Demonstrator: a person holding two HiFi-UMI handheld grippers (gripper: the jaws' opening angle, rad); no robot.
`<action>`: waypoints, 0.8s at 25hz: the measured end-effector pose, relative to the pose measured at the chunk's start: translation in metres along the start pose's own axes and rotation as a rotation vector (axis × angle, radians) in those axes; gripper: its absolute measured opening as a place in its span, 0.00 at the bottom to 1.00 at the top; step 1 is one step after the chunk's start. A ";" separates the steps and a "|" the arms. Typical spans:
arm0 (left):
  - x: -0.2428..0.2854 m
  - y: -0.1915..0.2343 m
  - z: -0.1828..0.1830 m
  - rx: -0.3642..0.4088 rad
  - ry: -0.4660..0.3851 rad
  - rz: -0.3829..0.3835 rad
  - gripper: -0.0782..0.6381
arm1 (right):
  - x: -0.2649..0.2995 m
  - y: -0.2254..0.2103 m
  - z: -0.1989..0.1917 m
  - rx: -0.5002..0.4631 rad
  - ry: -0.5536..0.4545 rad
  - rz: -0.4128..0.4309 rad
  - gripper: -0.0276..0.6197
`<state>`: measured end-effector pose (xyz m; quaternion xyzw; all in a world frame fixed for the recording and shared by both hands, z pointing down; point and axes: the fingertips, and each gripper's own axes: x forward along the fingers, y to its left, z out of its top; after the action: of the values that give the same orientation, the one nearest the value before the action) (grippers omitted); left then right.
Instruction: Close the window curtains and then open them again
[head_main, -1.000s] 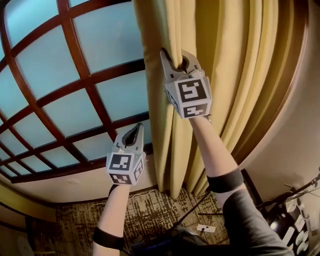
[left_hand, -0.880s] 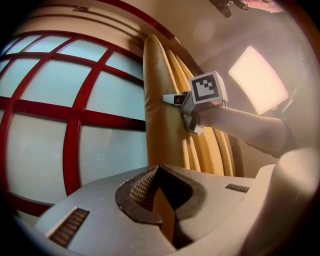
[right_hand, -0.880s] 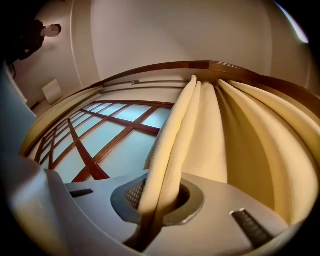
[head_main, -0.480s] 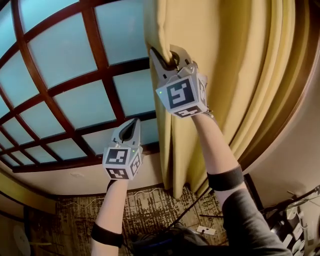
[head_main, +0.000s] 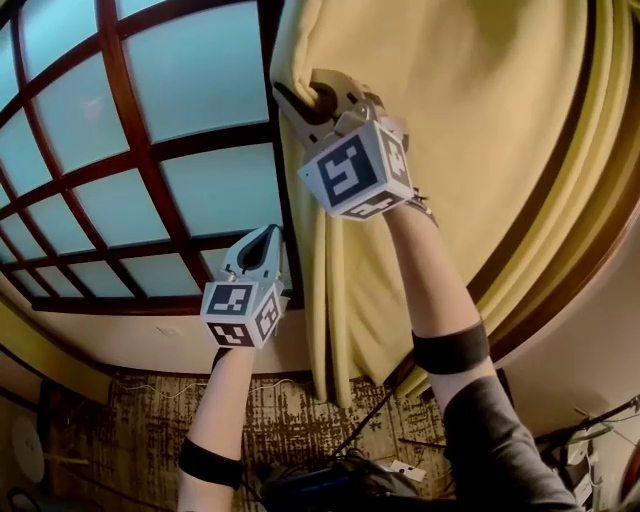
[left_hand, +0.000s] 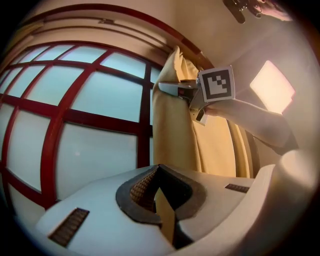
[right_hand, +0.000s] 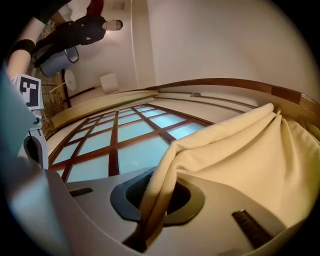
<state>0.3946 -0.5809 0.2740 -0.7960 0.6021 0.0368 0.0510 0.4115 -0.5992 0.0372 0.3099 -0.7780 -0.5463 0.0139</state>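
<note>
The yellow curtain (head_main: 470, 150) hangs at the right of the red-framed window (head_main: 190, 90). My right gripper (head_main: 312, 98) is shut on the curtain's leading edge, high up; the fold of cloth (right_hand: 240, 155) runs down between the pads of the right gripper (right_hand: 150, 215). Lower and to the left, my left gripper (head_main: 268, 240) is shut with nothing in it, in front of the panes and apart from the curtain. In the left gripper view, the left gripper (left_hand: 160, 172) points at the window, with the right gripper (left_hand: 175, 89) and the curtain (left_hand: 172, 145) ahead at the right.
Patterned carpet (head_main: 150, 430) with cables and dark equipment (head_main: 330, 480) lies below the sill. A curved wooden trim (head_main: 560, 250) borders the curtain at the right. A person (right_hand: 75, 30) stands far back in the right gripper view.
My right gripper has moved left and rolled, drawing the curtain's edge across the window. The left gripper has drifted left too, still shut and empty.
</note>
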 end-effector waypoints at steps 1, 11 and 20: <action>-0.004 0.007 0.001 -0.005 -0.002 0.008 0.11 | 0.008 0.004 0.009 -0.011 -0.008 0.014 0.11; -0.060 0.076 0.009 -0.062 -0.042 0.125 0.11 | 0.078 0.079 0.102 -0.146 -0.133 0.222 0.10; -0.127 0.151 0.007 -0.069 -0.047 0.250 0.11 | 0.120 0.109 0.162 -0.276 -0.160 0.254 0.09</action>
<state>0.2152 -0.4998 0.2762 -0.7151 0.6934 0.0825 0.0327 0.2051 -0.4997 0.0269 0.1601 -0.7271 -0.6646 0.0632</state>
